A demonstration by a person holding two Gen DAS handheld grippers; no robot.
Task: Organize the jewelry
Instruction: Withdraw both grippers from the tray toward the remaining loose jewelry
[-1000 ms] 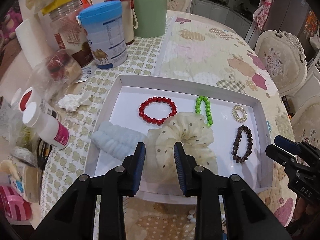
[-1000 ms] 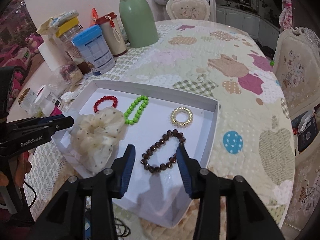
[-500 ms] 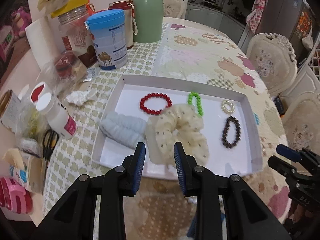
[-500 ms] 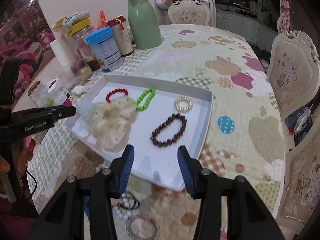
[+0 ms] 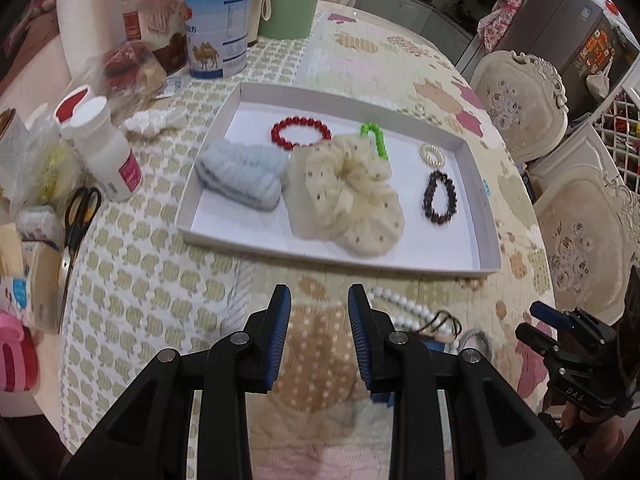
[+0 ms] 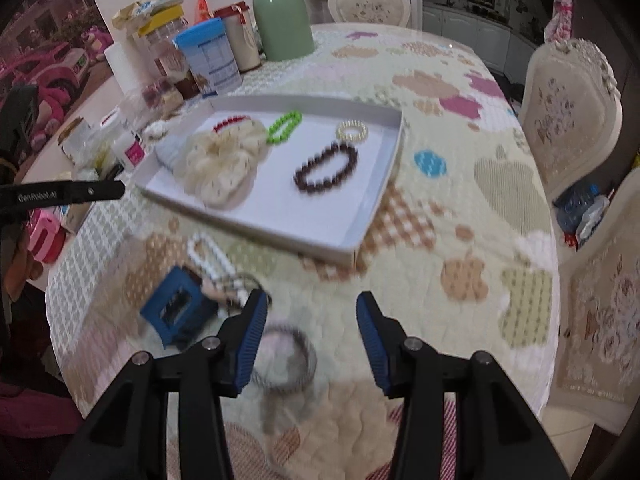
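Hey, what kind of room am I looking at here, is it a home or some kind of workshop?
Most likely a home dining room: a round table under a patchwork cloth, ornate upholstered chairs around it, and kitchen cabinets behind. Household jars and a green vase crowd the far edge.

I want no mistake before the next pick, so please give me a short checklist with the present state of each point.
1. Left gripper empty, jaws apart: ok.
2. Right gripper empty, jaws apart: ok.
3. Loose pieces in front of the white tray: white bead string, blue hair clip, dark hair tie: ok.
4. Free floor in the tray near the brown bead bracelet: ok.
5. Bead string free of the black cord: cannot tell.
6. Right wrist view sharp: not ok, blurred.
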